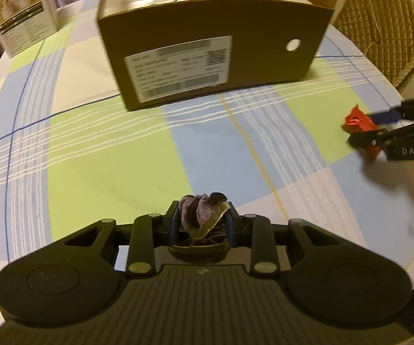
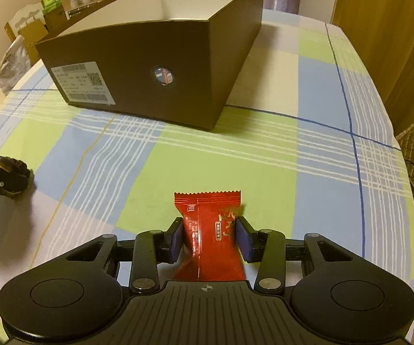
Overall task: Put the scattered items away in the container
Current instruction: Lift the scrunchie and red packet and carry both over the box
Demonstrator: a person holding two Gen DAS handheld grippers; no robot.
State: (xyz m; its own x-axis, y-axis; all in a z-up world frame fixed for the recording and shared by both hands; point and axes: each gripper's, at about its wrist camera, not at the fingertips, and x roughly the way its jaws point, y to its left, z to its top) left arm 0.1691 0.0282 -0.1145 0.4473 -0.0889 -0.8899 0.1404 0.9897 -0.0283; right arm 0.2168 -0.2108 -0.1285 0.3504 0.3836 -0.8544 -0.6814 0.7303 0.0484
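Both grips loaded — left gripper clamps the brown scrunchie, right gripper clamps the red packet. Box sits straight ahead, open top — right slightly nearer.

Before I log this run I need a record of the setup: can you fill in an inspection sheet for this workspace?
Surface: table under a checked cloth, green, blue and white.
Job's things: open brown cardboard box standing on the cloth; red snack packet; dark brown scrunchie.
Clutter: printed cartons and a bag beyond the table's far left edge.
Grippers: left hand-held gripper shut on the scrunchie; right hand-held gripper shut on the snack packet. Both low over the cloth, short of the box.
Cables: a thin cord over the quilted chair.
Surroundings: quilted chair on the right, curtains behind.
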